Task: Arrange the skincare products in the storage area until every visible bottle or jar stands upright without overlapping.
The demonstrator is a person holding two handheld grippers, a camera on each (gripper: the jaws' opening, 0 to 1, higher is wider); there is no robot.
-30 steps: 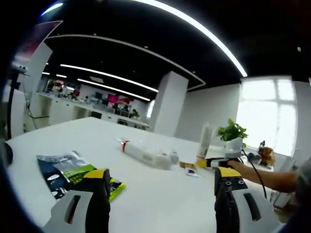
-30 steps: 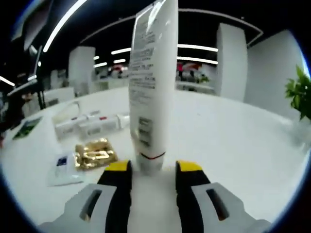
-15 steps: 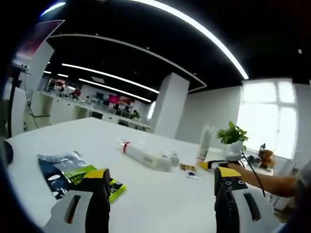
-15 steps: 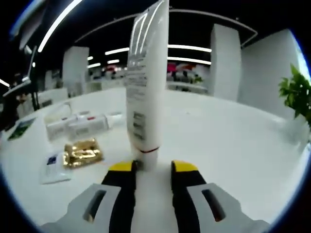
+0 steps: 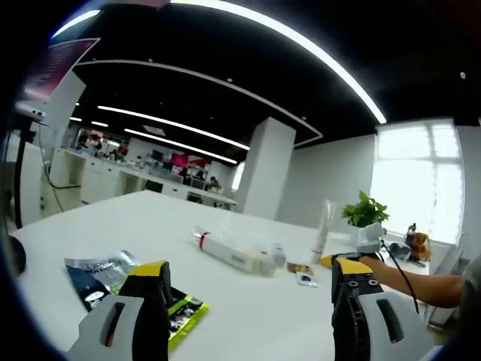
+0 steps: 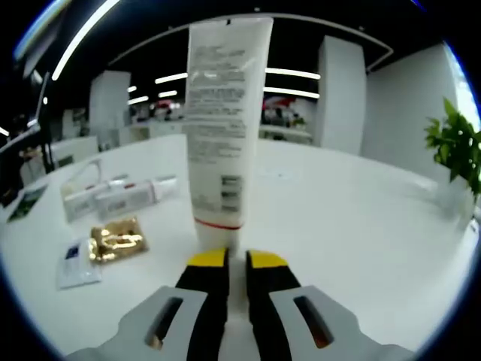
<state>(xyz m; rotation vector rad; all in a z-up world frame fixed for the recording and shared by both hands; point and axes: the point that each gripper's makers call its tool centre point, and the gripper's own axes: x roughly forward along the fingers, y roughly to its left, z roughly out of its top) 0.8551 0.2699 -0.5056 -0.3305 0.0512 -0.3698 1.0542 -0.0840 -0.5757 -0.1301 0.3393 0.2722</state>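
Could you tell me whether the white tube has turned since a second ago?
Yes. The white tube now stands straighter, its printed face toward the camera, against the gold sachet.

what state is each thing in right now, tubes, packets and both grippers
white tube: upright on its cap, just past the right gripper's tips
right gripper: jaws nearly together, nothing between them
left gripper: open, holding nothing
boxed tubes: lying flat
gold packet: lying flat
small white sachet: lying flat
green and black packet: lying flat
potted plant: upright
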